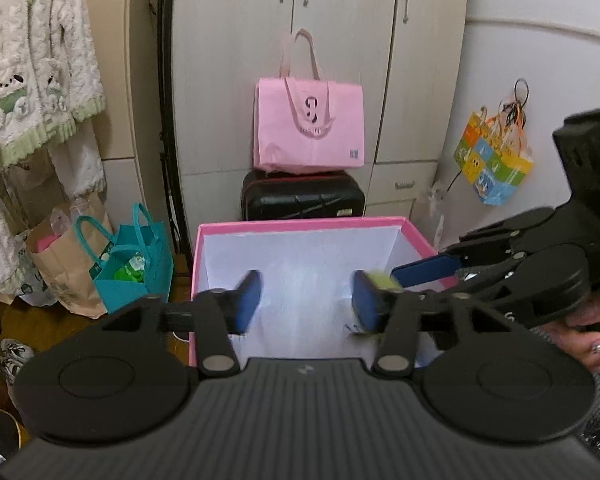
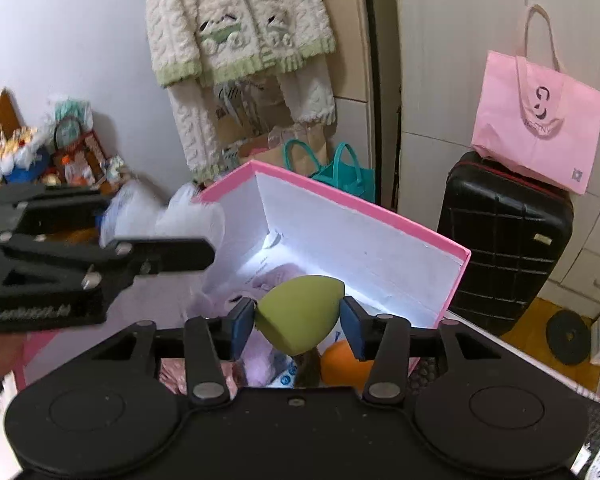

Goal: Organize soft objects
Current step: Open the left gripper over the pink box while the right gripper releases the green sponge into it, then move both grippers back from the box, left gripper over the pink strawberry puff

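Through my left wrist camera, my left tongs [image 1: 306, 300] sit spread at lower centre over the white inside of the pink box [image 1: 300, 222], with nothing between the blue pads. My right tongs [image 1: 410, 274] come in from the right edge, and a blurred scrap of yellow-green shows at their tip. Beyond the box a pink tote bag [image 1: 310, 128] stands on a black suitcase [image 1: 302, 196], and a teal bag [image 1: 134, 270] sits at the left.

Through my right wrist camera, my right tongs [image 2: 298, 322] are parted at lower centre around a green teardrop-shaped sponge [image 2: 300, 314]. The left pad is at its side and a sliver of gap shows at the right pad, so it is not pinched. The sponge hangs over the box's near edge, above pink soft things and an orange ball [image 2: 346, 362]. My left tongs [image 2: 172, 256] reach in from the left.
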The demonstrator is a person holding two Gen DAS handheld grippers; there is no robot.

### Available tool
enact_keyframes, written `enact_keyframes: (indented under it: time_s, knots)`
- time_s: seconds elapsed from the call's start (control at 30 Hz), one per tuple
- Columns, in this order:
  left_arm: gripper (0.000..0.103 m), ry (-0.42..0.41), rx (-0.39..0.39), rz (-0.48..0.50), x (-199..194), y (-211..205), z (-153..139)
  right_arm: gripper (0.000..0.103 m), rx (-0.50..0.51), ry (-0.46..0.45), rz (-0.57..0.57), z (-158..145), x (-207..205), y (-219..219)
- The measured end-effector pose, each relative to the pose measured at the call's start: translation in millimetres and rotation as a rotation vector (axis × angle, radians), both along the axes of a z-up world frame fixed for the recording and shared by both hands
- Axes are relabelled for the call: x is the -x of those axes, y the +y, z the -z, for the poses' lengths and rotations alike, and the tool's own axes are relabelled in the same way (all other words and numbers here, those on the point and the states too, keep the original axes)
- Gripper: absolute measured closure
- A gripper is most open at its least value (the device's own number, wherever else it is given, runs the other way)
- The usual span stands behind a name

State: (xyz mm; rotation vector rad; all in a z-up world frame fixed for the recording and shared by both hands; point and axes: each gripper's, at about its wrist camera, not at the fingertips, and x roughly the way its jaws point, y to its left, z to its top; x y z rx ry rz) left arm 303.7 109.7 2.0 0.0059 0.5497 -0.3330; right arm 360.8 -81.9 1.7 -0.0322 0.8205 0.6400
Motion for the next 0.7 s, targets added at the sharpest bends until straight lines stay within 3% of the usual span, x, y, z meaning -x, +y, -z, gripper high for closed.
enact_keyframes:
  time_s: [0.03,0.2,0.37,0.5,0.7]
  knots:
    - [0.037,-0.009,-0.004,0.002,3.0,0.4,-3.0,0.036,-0.018,0.007,0.000,-2.1,1.5,-2.9]
    - [0.034,-0.035,-0.047,0.005,27.6,-1.5,-22.4,0.034,-0.051,0.002,0.010,-16.7,20.7,-10.9]
    - [0.034,0.009,-0.118,0.025,60.5,-9.2,-39.7,0.033,-0.036,-0.021,-0.006,-40.8,61.9,-18.1]
    - [0.034,0.083,-0.096,0.098,88.2,-8.1,-55.8,0.029,0.015,-0.079,-0.032,-65.5,103.4,-24.9]
    - [0.023,0.134,-0.098,0.156,137.2,-11.0,-65.9,0.019,0.008,-0.111,-0.079,-92.4,161.7,-45.5]
